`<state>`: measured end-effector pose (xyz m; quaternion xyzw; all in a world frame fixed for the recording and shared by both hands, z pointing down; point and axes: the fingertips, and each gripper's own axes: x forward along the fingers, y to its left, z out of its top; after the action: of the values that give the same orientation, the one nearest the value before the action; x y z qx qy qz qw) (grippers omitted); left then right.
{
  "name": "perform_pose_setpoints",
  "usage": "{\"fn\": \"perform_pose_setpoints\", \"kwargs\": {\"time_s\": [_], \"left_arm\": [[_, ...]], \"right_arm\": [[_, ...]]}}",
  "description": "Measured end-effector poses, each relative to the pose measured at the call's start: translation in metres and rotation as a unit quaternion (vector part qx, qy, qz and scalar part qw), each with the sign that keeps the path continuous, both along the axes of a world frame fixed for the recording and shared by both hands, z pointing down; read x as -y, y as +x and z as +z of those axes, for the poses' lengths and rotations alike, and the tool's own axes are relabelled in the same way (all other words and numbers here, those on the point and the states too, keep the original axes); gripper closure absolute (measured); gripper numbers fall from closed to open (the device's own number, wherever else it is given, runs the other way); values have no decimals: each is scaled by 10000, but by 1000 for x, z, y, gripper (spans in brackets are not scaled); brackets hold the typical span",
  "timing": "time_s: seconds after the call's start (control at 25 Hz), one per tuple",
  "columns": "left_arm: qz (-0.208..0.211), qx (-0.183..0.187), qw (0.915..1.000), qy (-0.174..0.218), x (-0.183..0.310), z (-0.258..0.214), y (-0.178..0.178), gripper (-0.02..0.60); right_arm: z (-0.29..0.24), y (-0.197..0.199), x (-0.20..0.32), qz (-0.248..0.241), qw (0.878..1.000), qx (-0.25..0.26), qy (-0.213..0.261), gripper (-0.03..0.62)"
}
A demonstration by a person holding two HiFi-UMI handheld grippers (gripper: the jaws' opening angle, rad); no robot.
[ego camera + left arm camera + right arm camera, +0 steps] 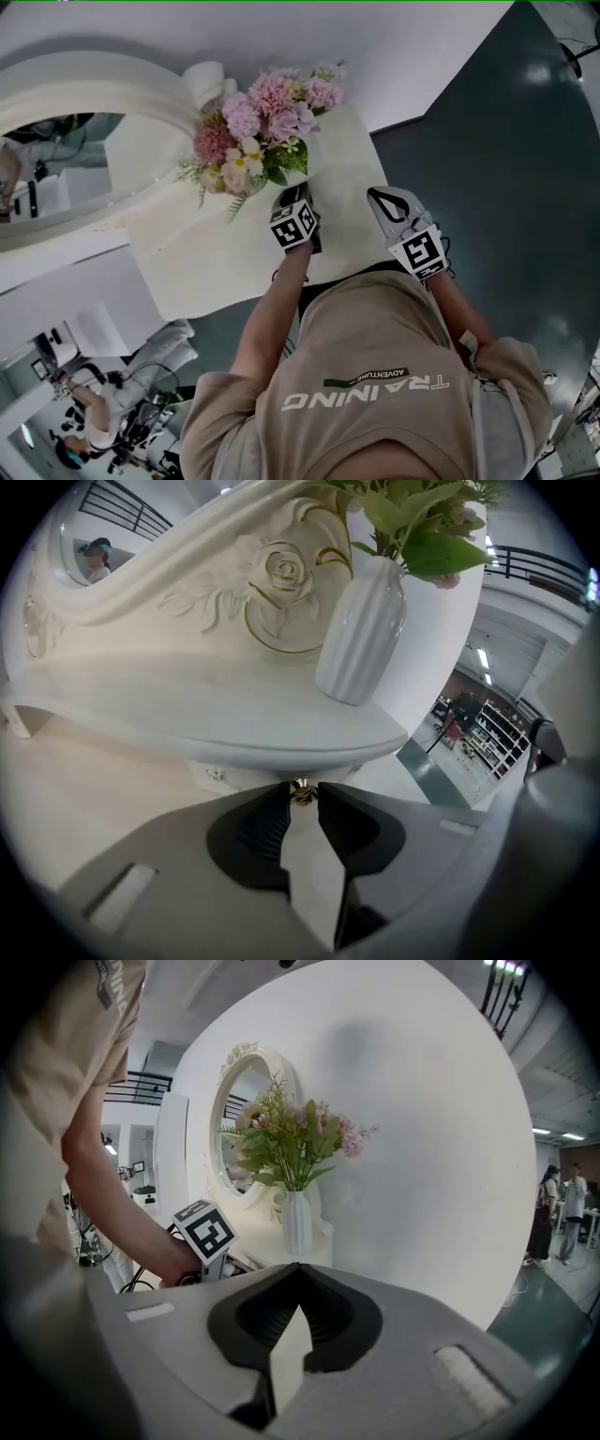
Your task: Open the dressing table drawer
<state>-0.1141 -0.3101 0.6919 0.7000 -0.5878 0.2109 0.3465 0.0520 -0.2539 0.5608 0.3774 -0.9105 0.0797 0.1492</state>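
**Left tongs on the drawer knob, right tongs idle**

The white vase (361, 635) of pink flowers (267, 117) stands near the curved front edge of the table (187, 714). Just under that edge, below the vase and slightly to its left, the drawer front (217, 773) shows as a pale strip. Its small brass knob (301, 792) sits pinched between the tips of the left tongs (302, 797). The right tongs (298, 1269) are clenched on nothing, tips touching. They are held off to the vase's right, well apart from it and past the table's end.
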Motion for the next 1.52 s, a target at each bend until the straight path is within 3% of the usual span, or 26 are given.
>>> {"fn": "perform_pose_setpoints", "kwargs": {"time_s": [0.84, 1.52], "left_arm": [[101, 0, 9996, -280, -45, 4, 12, 471], [101, 121, 9996, -239, -65, 8, 16, 460]], "right_arm": [[-5, -12, -3, -129, 9998, 75, 100, 591], [2, -15, -23, -104, 9999, 107, 78, 589]]}}
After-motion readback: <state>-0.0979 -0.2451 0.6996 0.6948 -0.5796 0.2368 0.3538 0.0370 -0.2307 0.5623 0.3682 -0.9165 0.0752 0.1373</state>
